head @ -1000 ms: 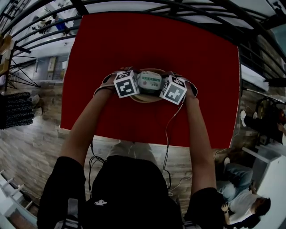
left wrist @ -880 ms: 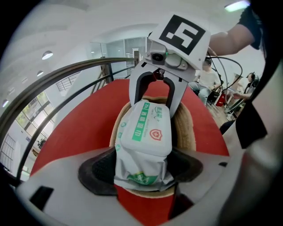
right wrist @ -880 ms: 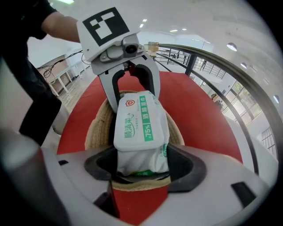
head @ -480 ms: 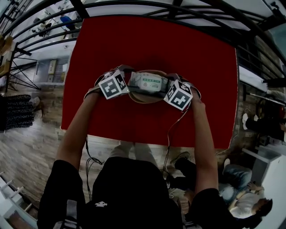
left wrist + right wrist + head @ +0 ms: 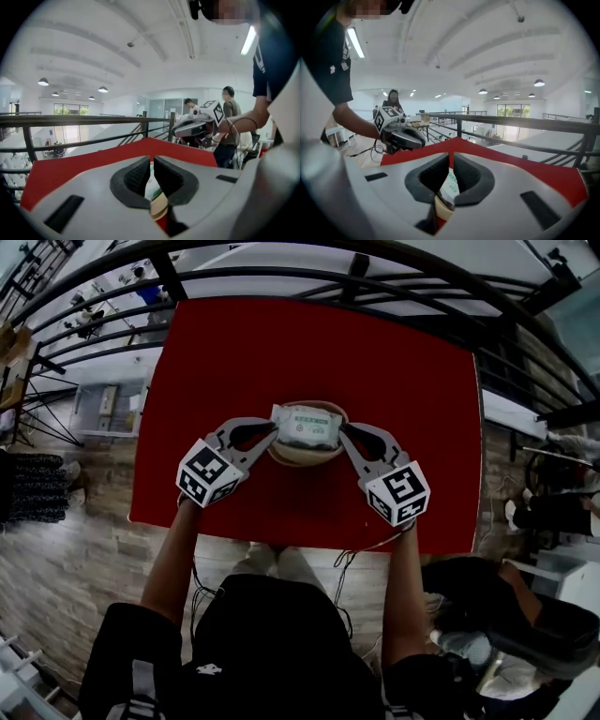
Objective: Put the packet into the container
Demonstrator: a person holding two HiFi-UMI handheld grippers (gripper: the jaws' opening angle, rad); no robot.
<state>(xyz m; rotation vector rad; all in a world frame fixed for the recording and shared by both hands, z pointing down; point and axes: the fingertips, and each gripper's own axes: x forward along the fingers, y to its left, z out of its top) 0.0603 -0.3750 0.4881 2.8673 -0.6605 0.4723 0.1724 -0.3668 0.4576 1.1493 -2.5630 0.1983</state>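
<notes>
As both forearms [image 5: 176,549] stretch forward, my left gripper [image 5: 265,430] and right gripper [image 5: 345,433] flank the bowl [image 5: 305,457] holding the packet [image 5: 307,426], jaws closing on nothing.

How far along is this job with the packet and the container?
Looks essentially done: the packet lies in the container on the red table. In hand, nothing: the left tongs and right tongs flank the container, their jaws closing with nothing between them. Left: probably only drawing them away.

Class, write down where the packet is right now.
In the head view, the packet lies across the top of the bowl, at the centre of the red table.
</notes>
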